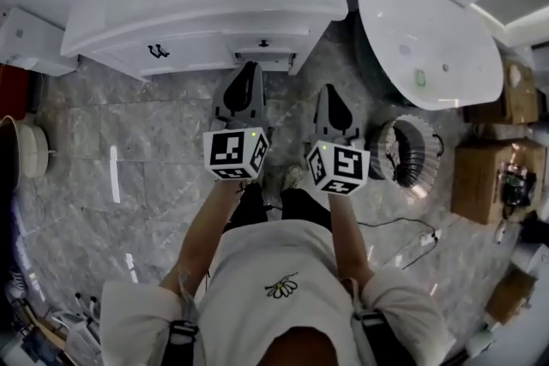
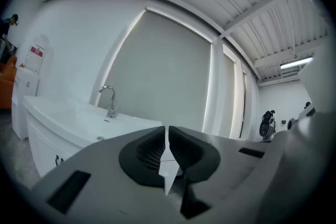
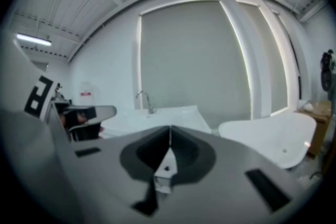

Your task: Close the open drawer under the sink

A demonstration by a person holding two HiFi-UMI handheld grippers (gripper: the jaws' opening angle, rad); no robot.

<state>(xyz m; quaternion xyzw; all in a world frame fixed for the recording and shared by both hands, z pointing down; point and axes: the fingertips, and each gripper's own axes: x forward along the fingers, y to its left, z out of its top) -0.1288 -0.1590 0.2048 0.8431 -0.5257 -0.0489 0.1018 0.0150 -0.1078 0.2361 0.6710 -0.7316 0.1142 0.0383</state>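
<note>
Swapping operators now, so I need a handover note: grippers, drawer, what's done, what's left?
Left gripper: shut, empty, held out in front of the person, touching nothing.
Right gripper: shut, empty, beside it, also touching nothing.
White sink cabinet with black handles: straight ahead on the grey marble floor. Its small white drawer with a black knob looks slightly proud of the front, but the head view cannot settle whether it is open or shut.
Done: nothing confirmed.
Left: check that drawer and push it flush if it is out.
</note>
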